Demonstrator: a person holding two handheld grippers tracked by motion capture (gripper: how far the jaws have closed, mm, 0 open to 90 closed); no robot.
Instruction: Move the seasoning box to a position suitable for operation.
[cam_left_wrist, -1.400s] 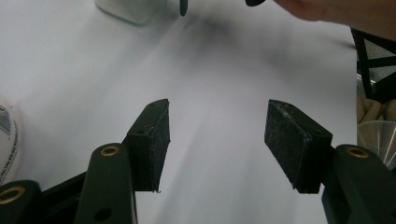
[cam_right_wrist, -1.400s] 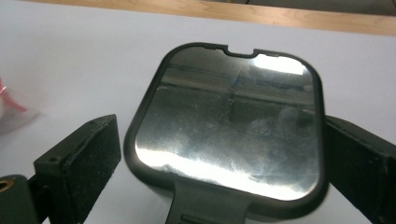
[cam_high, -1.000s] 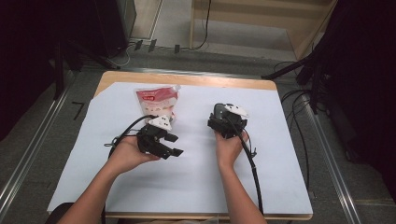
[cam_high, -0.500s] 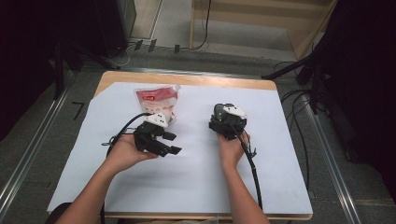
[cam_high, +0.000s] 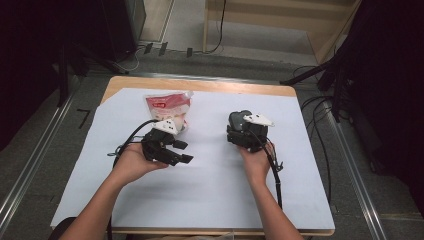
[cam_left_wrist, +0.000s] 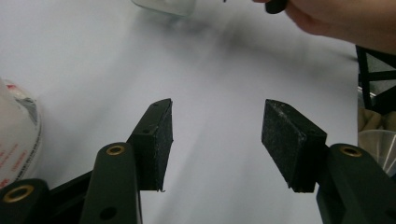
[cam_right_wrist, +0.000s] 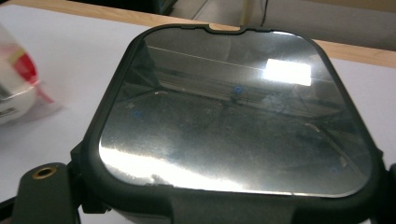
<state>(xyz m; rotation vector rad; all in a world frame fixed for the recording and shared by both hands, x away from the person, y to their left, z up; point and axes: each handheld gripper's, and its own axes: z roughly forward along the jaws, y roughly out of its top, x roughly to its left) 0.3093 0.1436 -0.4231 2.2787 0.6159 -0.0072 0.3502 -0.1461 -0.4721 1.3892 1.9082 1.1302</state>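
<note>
The right claw (cam_high: 240, 131) has come up a touch off the table (cam_high: 210, 200) since a second ago, clamped on the mirror (cam_right_wrist: 233, 116), while the left claw (cam_high: 185, 152), jaws just narrowing, gapes on nothing beside the pouch (cam_high: 167, 105), so the mirror looks picked up, with setting it down still ahead.

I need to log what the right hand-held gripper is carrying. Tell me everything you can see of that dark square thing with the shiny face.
The dark square thing is a flat, rounded-corner piece with a black matte rim, a small notch in its top edge, and a glossy, mirror-like face that reflects a bright light patch. It looks scuffed and dusty. It sits across the right hand-held gripper, raised above the white table cover, its face tilted toward that gripper's camera.
</note>
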